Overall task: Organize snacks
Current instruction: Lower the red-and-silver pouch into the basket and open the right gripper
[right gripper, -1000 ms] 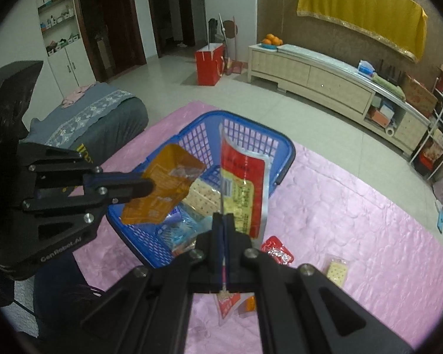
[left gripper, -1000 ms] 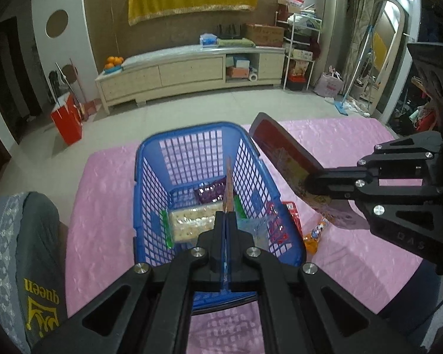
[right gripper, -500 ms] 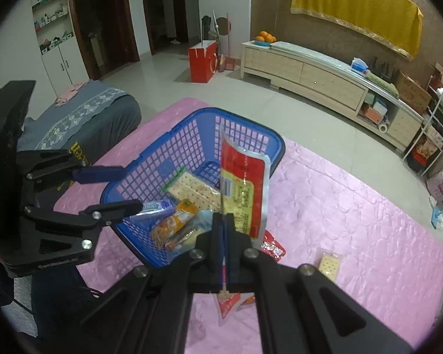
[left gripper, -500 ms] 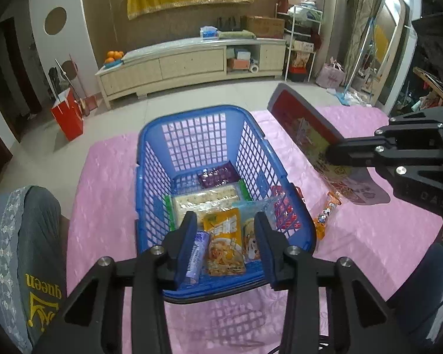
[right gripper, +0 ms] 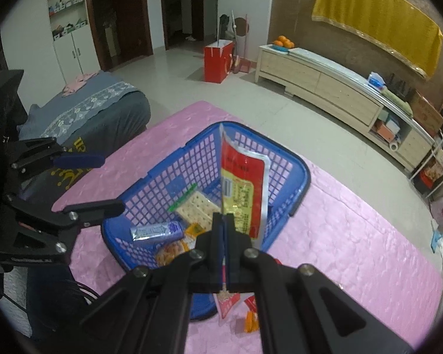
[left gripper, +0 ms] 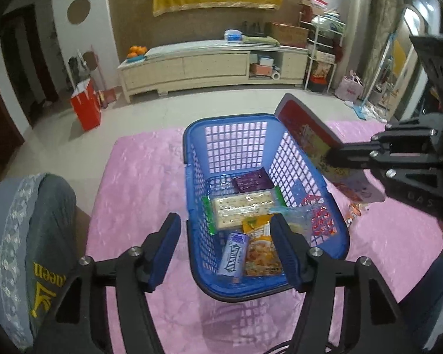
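Note:
A blue plastic basket [left gripper: 198, 177] stands on the pink mat and holds several snacks: an orange packet [left gripper: 261, 250], a blue-and-white tube [left gripper: 233, 253], a cracker pack [left gripper: 242, 206] and a purple packet [left gripper: 252, 180]. My left gripper [left gripper: 225, 221] hangs above the basket's near end. Its jaws are opening and nothing is between them. My right gripper [right gripper: 224, 221] is shut on the lower edge of a red-and-yellow packet [right gripper: 242, 177], which it holds upright over the basket [right gripper: 298, 165]. The left wrist view shows that packet [left gripper: 304, 129] above the basket's right rim.
Loose snack wrappers [right gripper: 227, 301] lie on the pink mat [left gripper: 133, 191] to the right of the basket, one orange [left gripper: 354, 209]. A grey cushion with yellow lettering [left gripper: 29, 250] sits to the left. A red bag [left gripper: 85, 109] and a long low cabinet [left gripper: 215, 65] stand on the floor beyond.
My left gripper opened and the orange packet it held now lies in the basket. My right gripper carried the red-and-yellow packet closer over the basket.

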`<state>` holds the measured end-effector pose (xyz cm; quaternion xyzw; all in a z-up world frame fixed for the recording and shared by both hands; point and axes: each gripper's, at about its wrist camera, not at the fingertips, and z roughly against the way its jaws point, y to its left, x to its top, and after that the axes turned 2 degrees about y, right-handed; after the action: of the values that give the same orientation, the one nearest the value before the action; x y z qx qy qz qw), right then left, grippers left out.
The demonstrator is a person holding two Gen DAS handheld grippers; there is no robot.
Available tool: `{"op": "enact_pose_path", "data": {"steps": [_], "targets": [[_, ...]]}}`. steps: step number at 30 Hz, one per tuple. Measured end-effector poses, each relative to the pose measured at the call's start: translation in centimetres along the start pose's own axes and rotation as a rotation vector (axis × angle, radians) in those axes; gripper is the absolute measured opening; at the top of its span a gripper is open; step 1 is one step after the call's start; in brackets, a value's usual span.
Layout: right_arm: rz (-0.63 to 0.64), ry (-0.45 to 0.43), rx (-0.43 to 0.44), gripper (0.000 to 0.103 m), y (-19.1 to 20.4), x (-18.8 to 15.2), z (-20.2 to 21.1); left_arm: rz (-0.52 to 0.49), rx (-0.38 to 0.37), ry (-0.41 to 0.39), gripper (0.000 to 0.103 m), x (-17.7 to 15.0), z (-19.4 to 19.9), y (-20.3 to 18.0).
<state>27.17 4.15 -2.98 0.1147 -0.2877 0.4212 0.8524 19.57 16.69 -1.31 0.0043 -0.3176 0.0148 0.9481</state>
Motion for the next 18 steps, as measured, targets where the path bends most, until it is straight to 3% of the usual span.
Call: {"op": "enact_pose_path", "data": {"steps": [9, 18], "targets": [[0.049, 0.022, -0.016, 0.002, 0.3, 1.8, -2.9, 0.083, -0.007, 0.007, 0.061, 1.1, -1.4, 2.1], [0.106, 0.026, -0.023, 0.002, 0.5, 3.0, -5.6, 0.087, -0.002, 0.026, 0.061, 1.8, -3.5, 2.9]]}}
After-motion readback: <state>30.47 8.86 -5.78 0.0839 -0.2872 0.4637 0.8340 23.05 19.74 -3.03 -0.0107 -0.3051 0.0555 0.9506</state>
